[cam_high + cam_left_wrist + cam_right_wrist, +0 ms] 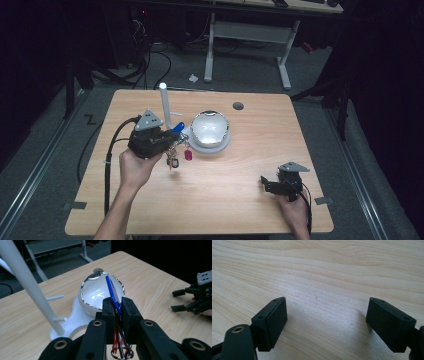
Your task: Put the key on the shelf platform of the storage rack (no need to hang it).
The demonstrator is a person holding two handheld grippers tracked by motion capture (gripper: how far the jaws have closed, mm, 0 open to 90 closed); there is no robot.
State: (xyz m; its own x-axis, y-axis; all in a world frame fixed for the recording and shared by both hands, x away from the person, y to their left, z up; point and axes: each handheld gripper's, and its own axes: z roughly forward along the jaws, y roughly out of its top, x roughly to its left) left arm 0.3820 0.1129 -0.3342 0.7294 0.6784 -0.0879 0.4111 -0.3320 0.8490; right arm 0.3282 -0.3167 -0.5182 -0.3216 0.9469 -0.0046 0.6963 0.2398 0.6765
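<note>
The left gripper (115, 305) pinches the blue tag of a key bunch (176, 150), fingers clamped tight, lifted beside the white peg stand (164, 106) and bowl (210, 128). The right gripper (266, 183) rests wide open and empty on the bench (240, 200). Hanging the ring cleanly likely calls for a slow approach over a peg.
</note>
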